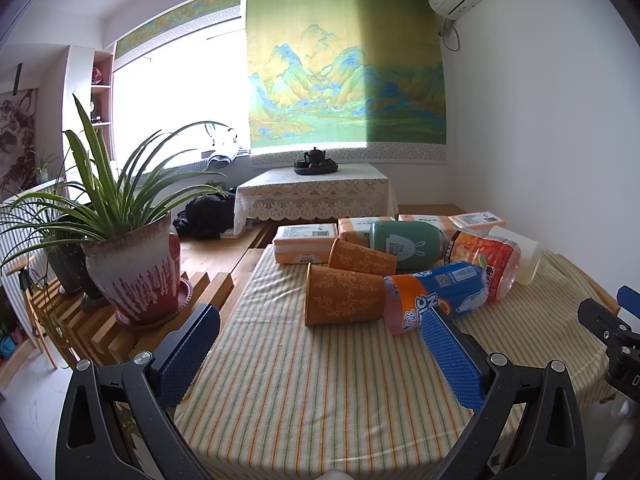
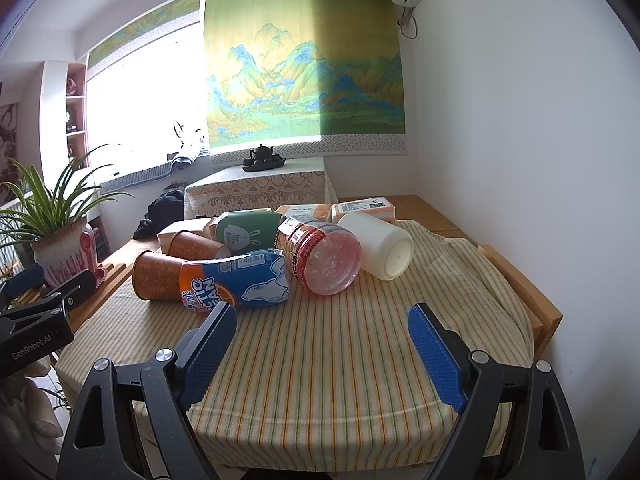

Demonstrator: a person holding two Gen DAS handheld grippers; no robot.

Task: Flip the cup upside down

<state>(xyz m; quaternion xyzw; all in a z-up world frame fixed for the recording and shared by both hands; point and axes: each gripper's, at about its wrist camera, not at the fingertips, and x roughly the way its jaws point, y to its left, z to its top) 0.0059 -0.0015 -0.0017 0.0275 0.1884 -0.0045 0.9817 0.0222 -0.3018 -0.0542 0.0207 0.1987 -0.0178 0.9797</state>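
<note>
Both the left gripper point(image 1: 320, 320) and right gripper point(image 2: 320, 316) stood wide apart, holding nothing, above the striped cloth point(image 2: 320, 380); orange cup point(image 1: 342, 294) lay sideways.

A matt striped cloth point(image 2: 320, 360) lies over the wooden table point(image 2: 532, 280); the white cup point(image 2: 376, 244) looks smooth, the bottles point(image 2: 324, 260) glossy plastic.

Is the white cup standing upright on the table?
No, the white cup lies on its side on the striped cloth, its flat base facing the right wrist camera, beside the red bottle.
</note>
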